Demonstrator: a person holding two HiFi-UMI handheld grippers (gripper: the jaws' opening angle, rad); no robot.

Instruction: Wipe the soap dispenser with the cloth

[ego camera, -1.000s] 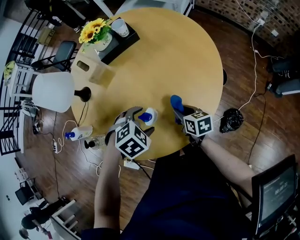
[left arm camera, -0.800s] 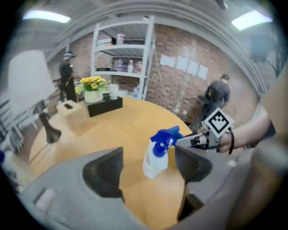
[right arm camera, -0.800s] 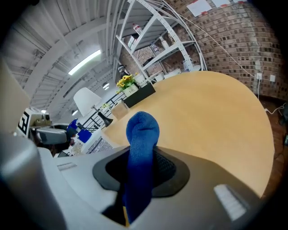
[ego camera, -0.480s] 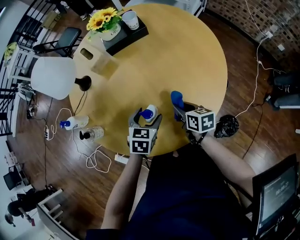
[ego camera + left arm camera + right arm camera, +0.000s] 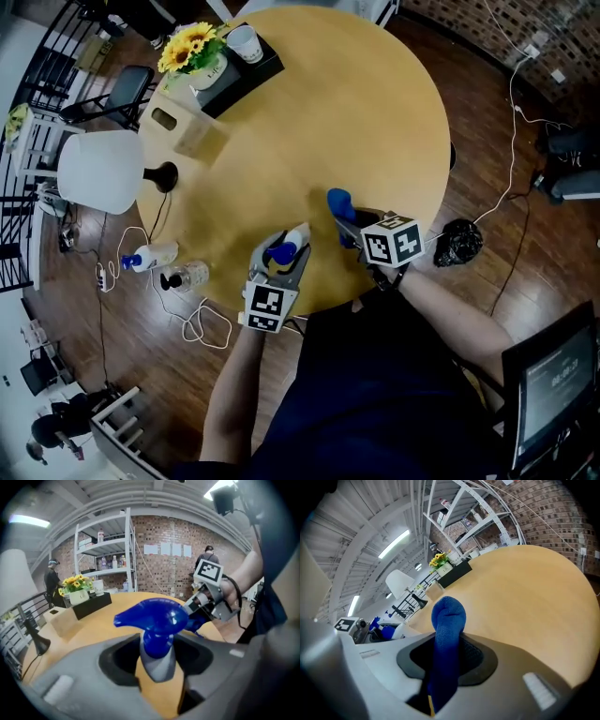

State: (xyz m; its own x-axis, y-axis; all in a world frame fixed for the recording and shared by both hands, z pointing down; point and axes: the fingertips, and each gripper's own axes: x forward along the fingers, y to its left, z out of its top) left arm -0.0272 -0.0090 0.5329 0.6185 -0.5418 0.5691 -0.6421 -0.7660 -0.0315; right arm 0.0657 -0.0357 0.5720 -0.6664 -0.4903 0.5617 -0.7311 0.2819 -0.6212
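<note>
Your left gripper (image 5: 283,255) has just closed on the soap dispenser (image 5: 157,620) to steady it for wiping; beside it, the right gripper (image 5: 345,223) clamps the cloth (image 5: 446,639).

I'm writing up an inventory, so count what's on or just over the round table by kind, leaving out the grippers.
Soap dispenser: 1
Blue cloth: 1
Lamp: 1
Flower pot: 1
Cup: 1
Black tray: 1
Wooden box: 1
Total: 7

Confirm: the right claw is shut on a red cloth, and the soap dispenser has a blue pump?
Wrong colour: the cloth in the right claw is blue, not red, as the right gripper view shows. The soap dispenser has a blue pump.
</note>
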